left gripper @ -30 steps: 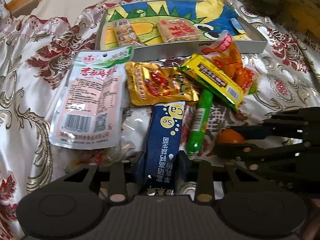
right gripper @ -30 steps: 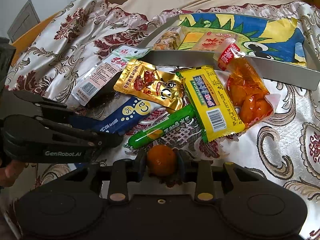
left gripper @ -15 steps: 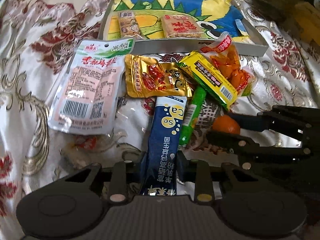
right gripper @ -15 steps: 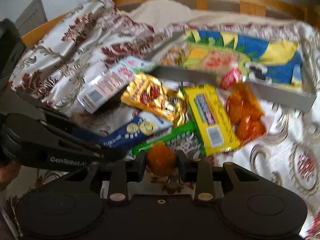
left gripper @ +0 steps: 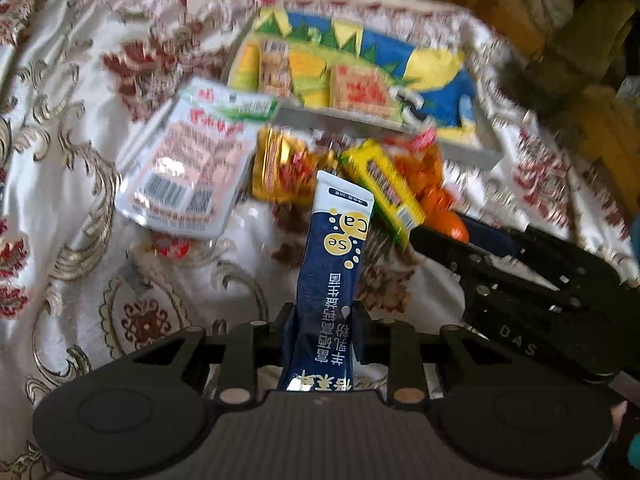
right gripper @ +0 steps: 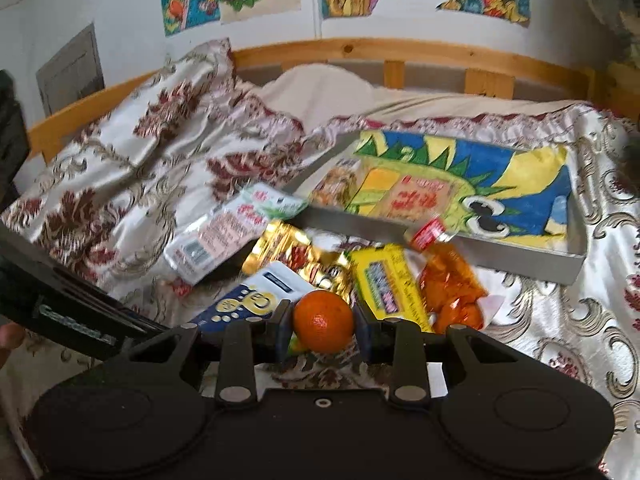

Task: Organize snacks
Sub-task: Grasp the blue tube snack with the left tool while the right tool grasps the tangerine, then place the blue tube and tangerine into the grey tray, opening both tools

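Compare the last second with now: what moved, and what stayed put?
Both claws rose, each lifting its snack off the pile: the left claw the blue sachet, the right claw the orange. Both grips were already closed a second ago. The tray and the other packets stayed put.

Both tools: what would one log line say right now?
left tool: shut on blue sachet | right tool: shut on orange | tray: two snacks inside

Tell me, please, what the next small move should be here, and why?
Probably carry both items forward over the tray wall. The left gripper is shut on the blue sachet, the right gripper on the orange, and the tray already holds two snacks.
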`<action>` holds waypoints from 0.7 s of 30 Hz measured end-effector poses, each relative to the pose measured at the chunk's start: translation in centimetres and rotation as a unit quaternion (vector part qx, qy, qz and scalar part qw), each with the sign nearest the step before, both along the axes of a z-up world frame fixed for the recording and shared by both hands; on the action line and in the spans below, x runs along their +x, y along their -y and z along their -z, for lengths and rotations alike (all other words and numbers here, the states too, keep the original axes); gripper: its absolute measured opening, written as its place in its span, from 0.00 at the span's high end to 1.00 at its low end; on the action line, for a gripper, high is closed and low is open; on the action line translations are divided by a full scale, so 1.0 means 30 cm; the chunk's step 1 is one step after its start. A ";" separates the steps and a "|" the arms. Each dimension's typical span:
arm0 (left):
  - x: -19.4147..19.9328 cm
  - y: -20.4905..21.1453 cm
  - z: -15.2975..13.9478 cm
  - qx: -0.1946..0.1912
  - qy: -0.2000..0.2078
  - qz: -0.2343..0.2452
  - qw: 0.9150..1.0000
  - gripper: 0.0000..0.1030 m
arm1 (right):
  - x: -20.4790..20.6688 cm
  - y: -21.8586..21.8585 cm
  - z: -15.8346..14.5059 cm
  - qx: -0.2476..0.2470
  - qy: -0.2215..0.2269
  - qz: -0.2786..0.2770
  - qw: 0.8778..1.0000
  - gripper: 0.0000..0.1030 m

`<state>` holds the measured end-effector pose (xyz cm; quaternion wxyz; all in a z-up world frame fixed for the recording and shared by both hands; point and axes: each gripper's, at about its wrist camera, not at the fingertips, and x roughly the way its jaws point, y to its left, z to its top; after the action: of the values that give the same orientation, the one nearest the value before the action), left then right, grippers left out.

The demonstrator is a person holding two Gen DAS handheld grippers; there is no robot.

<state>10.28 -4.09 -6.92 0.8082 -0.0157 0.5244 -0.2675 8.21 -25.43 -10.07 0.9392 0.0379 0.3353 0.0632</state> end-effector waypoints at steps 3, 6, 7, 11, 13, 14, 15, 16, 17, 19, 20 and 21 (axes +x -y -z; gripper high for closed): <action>0.010 -0.013 -0.037 -0.031 0.033 -0.012 0.999 0.70 | -0.001 0.022 -0.020 0.006 0.017 0.014 1.000 0.67; 0.053 0.020 -0.070 -0.025 0.075 -0.037 0.996 0.70 | 0.011 0.048 -0.037 0.011 0.038 0.033 0.999 0.66; 0.074 0.038 -0.080 -0.024 0.086 -0.048 0.995 0.70 | 0.018 0.057 -0.043 0.010 0.050 0.044 0.998 0.67; 0.166 0.101 -0.112 -0.034 0.135 -0.075 0.987 0.70 | 0.052 0.099 -0.053 0.006 0.092 0.076 0.993 0.66; 0.223 0.126 -0.124 -0.054 0.154 -0.089 0.983 0.70 | 0.072 0.123 -0.054 0.001 0.108 0.092 0.990 0.66; 0.254 0.140 -0.129 -0.065 0.163 -0.096 0.980 0.70 | 0.085 0.135 -0.054 -0.005 0.117 0.100 0.988 0.66; 0.281 0.152 -0.133 -0.074 0.172 -0.105 0.977 0.70 | 0.096 0.146 -0.057 -0.010 0.124 0.107 0.986 0.66; 0.309 0.166 -0.137 -0.085 0.181 -0.115 0.973 0.70 | 0.113 0.160 -0.058 -0.012 0.132 0.113 0.985 0.66; 0.336 0.179 -0.138 -0.097 0.188 -0.122 0.970 0.70 | 0.132 0.176 -0.058 -0.013 0.136 0.119 0.983 0.66; 0.387 0.201 -0.128 -0.118 0.198 -0.128 0.965 0.70 | 0.176 0.208 -0.054 -0.007 0.140 0.132 0.981 0.66; 0.410 0.209 -0.120 -0.128 0.201 -0.132 0.962 0.70 | 0.200 0.222 -0.048 -0.003 0.138 0.140 0.981 0.66; 0.429 0.215 -0.109 -0.138 0.205 -0.136 0.959 0.70 | 0.223 0.236 -0.043 0.001 0.135 0.147 0.980 0.66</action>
<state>23.15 -10.53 -3.65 0.9171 -0.1430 0.2981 -0.2227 14.89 -32.51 -8.79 0.9749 0.0791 0.1957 -0.0703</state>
